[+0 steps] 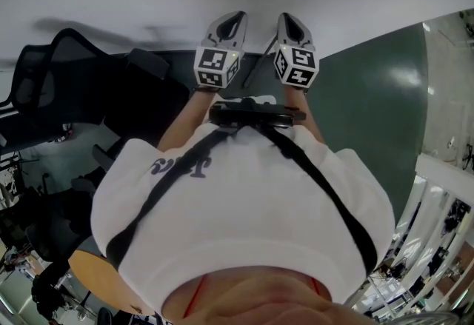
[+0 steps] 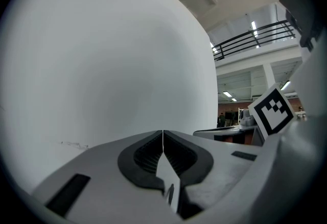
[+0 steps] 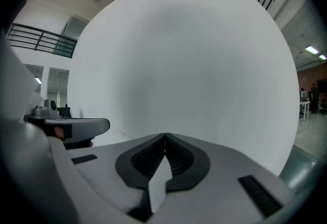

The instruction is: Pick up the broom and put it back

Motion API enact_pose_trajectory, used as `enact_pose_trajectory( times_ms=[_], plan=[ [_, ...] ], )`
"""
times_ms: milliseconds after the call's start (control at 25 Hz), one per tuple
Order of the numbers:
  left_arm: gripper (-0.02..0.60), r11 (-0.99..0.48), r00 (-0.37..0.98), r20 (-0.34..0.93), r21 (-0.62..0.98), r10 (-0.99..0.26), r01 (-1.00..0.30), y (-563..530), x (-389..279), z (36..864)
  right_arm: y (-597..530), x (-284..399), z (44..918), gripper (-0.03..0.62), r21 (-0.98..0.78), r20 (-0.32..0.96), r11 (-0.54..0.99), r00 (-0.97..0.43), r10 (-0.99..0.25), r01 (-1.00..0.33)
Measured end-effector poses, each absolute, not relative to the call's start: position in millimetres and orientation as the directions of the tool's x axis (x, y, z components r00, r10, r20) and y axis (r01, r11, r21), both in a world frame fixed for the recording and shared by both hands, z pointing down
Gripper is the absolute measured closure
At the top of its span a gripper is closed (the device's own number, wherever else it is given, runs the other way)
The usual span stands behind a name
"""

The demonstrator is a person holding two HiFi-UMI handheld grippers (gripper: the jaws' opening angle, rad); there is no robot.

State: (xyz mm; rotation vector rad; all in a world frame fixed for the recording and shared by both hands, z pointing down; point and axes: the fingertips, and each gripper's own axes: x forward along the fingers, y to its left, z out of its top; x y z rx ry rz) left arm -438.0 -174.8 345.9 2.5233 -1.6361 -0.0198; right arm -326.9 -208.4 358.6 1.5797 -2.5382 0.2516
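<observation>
Both left gripper (image 2: 163,133) and right gripper (image 3: 165,136) closed, facing white wall (image 2: 102,65).

light: bright ceiling lamps | shadows: soft | edges: fisheye-warped, dark corners

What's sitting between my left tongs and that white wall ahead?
Nothing. In the left gripper view the left tongs, shut and empty, point at the white wall with only bare space between.

The location was a large open workplace hall, office or lab. Indicators: a railed mezzanine (image 2: 250,39), ceiling strip lights (image 2: 253,25), a black mesh office chair (image 1: 52,68), and a plain white wall (image 2: 102,65).
</observation>
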Motion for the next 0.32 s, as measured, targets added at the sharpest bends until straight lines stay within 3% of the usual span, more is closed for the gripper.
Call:
enact_pose_trajectory(
  times_ms=[320],
  plan=[
    [0.569,-0.418,0.426,0.055,0.111,-0.903,-0.902,-147,-439,352,-174,-334,371,0.586,-0.029,0.221,0.461,-0.455,-0.863,-0.887]
  ],
)
